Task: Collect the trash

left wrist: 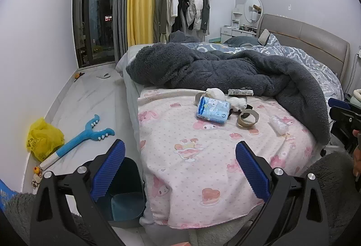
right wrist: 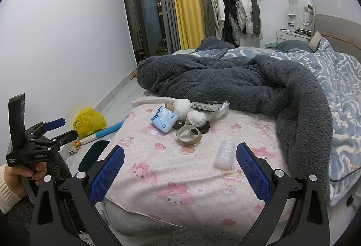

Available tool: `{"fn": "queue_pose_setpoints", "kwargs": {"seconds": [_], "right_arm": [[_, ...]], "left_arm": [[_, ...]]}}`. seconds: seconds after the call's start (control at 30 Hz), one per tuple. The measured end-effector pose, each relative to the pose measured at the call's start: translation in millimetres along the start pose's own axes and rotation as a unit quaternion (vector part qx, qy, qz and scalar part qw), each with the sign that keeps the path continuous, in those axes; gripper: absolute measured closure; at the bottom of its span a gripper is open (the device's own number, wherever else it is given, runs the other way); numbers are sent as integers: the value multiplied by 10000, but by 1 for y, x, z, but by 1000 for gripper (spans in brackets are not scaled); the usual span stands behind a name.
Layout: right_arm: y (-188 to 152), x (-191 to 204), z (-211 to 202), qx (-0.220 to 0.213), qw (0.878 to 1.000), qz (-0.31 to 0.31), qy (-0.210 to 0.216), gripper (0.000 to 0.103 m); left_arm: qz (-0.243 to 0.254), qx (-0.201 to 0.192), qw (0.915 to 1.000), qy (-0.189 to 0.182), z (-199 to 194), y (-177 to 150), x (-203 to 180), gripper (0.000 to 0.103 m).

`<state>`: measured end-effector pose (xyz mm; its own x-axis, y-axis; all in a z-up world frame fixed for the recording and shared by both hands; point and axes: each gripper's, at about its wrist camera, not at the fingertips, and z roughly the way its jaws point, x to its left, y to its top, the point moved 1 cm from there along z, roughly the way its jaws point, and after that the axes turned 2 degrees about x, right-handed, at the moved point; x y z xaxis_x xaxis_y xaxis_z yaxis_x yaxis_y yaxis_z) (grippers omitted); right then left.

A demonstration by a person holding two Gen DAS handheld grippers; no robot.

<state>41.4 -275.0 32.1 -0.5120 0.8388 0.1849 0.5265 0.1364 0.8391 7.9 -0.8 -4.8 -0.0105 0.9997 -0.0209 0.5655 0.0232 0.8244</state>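
Observation:
Trash lies on the pink blanket (left wrist: pixel 203 164) at the foot of the bed: a blue tissue pack (left wrist: pixel 213 109) (right wrist: pixel 164 120), cardboard tape rings (left wrist: pixel 247 119) (right wrist: pixel 188 135), white crumpled wads (left wrist: pixel 237 102) (right wrist: pixel 196 118), a dark wrapper (left wrist: pixel 240 92) (right wrist: pixel 205 106) and a clear crumpled plastic piece (left wrist: pixel 279 123) (right wrist: pixel 224 154). A dark bin (left wrist: pixel 123 194) stands on the floor by the bed's corner. My left gripper (left wrist: pixel 180 169) is open and empty, short of the trash. My right gripper (right wrist: pixel 180 171) is open and empty, the clear plastic just inside its right finger.
A dark fluffy blanket (left wrist: pixel 225 67) is heaped behind the trash. A yellow bag (left wrist: pixel 44 139), a blue toy grabber (left wrist: pixel 85 135) and small toys lie on the floor by the left wall. The left gripper also shows in the right wrist view (right wrist: pixel 61 128).

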Motion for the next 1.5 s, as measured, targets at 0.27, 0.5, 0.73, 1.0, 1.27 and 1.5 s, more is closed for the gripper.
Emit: {"fn": "queue_pose_setpoints", "kwargs": {"seconds": [0.27,0.5,0.73,1.0,1.27,1.5], "right_arm": [[0,0,1,3,10000,4,2,3],[0,-1,2,4,10000,18,2,3],[0,0,2,6,10000,27,8,3],[1,0,2,11,10000,31,8,3],[1,-1,2,13,10000,35,11,3],[2,-1,2,14,10000,38,12,3]], "left_arm": [[-6,0,10000,1,0,0,0,3],[-6,4,10000,-8,0,0,0,3],[-9,7,10000,-9,0,0,0,3],[-11,12,10000,-10,0,0,0,3],[-8,15,10000,-8,0,0,0,3],[-14,19,10000,-9,0,0,-1,3]]}}
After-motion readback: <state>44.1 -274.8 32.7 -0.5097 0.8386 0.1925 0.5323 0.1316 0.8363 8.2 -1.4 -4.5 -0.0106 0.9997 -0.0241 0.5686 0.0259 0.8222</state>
